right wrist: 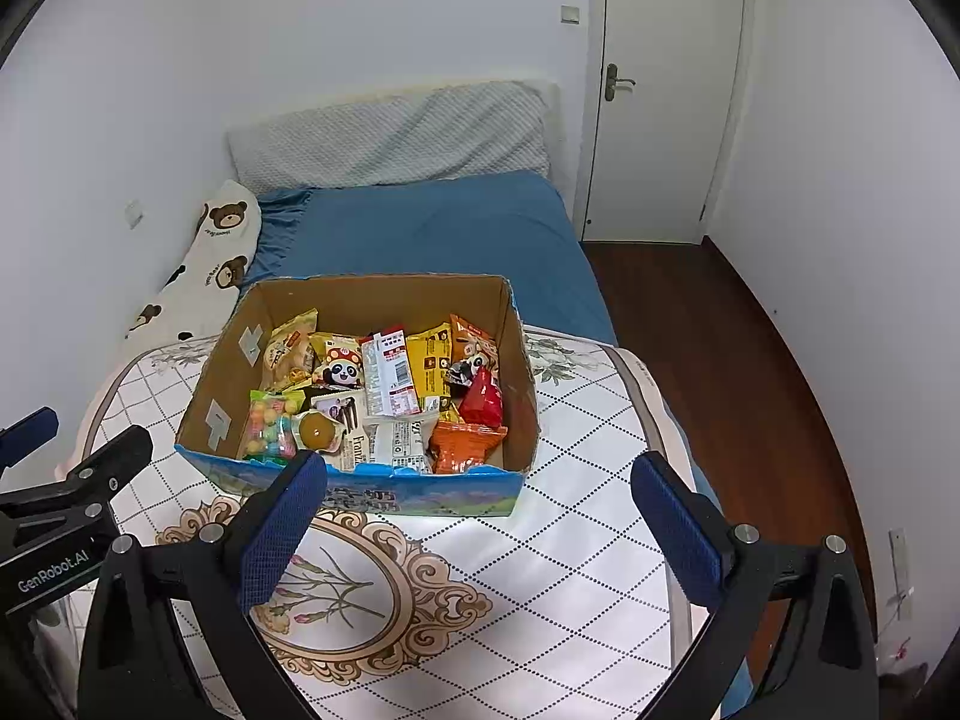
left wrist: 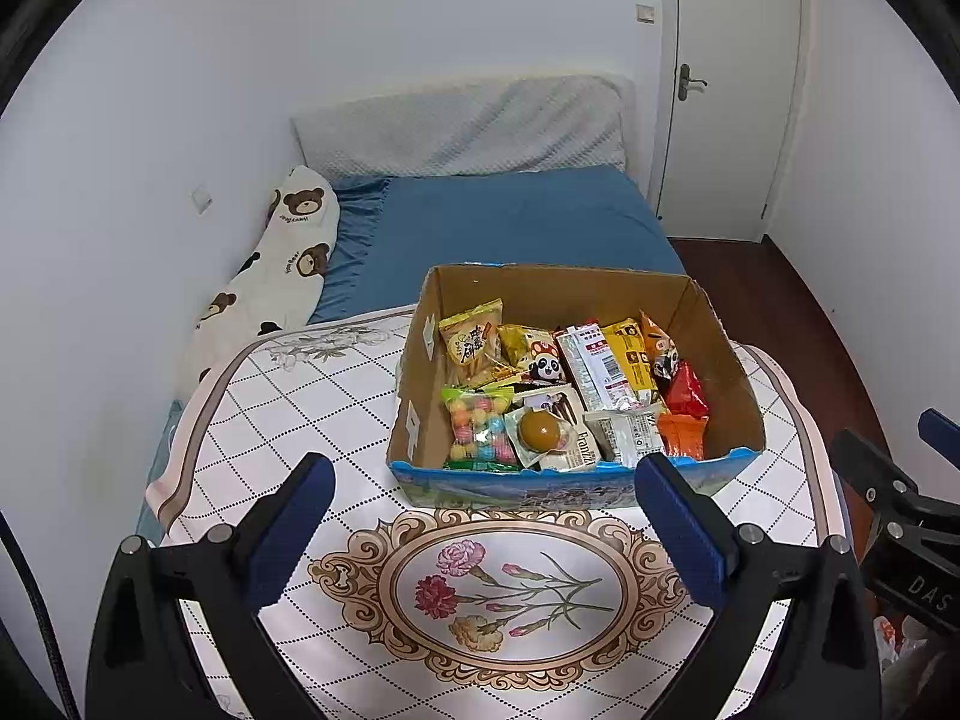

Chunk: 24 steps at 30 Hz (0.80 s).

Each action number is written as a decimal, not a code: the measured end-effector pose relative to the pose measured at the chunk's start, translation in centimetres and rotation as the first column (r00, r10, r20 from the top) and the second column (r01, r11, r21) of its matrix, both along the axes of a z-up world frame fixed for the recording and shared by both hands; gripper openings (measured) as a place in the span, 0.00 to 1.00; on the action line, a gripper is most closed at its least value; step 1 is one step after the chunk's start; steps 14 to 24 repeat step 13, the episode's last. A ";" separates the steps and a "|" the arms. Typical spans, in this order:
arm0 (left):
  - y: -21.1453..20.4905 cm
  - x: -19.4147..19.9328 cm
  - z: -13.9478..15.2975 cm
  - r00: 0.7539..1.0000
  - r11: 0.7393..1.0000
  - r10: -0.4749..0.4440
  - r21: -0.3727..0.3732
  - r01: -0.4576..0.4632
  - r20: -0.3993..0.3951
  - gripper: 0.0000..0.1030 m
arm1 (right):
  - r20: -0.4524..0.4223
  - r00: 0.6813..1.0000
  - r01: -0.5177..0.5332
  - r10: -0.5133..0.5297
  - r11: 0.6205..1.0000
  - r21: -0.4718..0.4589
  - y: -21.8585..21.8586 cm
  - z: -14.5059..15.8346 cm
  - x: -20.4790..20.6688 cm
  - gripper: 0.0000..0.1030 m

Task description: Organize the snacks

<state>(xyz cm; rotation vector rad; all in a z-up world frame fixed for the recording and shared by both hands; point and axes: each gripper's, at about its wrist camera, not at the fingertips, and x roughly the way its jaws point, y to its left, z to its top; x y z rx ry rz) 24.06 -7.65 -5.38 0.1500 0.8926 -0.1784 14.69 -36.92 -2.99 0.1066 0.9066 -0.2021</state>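
Hovering before the box (left wrist: pixel 576 480), both grippers' fingers (left wrist: pixel 297 516) (right wrist: pixel 282 522) spread wide, empty; next, choosing a snack to lift.

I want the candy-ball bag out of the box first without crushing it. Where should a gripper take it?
Grip the candy-ball bag by its flat top seal, coming straight down with the left gripper: it lies in the cardboard box at the near-left corner, walls blocking sideways approach.
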 end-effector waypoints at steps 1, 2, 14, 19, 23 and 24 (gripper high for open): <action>0.0 0.0 0.0 1.000 1.000 0.000 0.000 0.000 -0.001 1.00 | -0.001 1.000 0.000 0.000 1.000 0.001 0.0 0.0 0.0 1.00; 0.0 0.0 0.0 1.000 1.000 0.000 0.000 0.000 -0.001 1.00 | -0.001 1.000 0.001 -0.001 1.000 0.000 0.0 0.0 0.0 1.00; -0.1 0.0 0.2 1.000 1.000 -0.005 -0.003 0.005 0.007 1.00 | -0.001 1.000 0.005 -0.005 1.000 0.001 -0.1 -0.1 0.0 1.00; -0.1 0.0 0.2 1.000 1.000 -0.005 -0.003 0.005 0.007 1.00 | -0.001 1.000 0.005 -0.005 1.000 0.001 -0.1 -0.1 0.0 1.00; -0.1 0.0 0.2 1.000 1.000 -0.005 -0.003 0.005 0.007 1.00 | -0.001 1.000 0.005 -0.005 1.000 0.001 -0.1 -0.1 0.0 1.00; -0.1 0.0 0.2 1.000 1.000 -0.005 -0.003 0.005 0.007 1.00 | -0.001 1.000 0.005 -0.005 1.000 0.001 -0.1 -0.1 0.0 1.00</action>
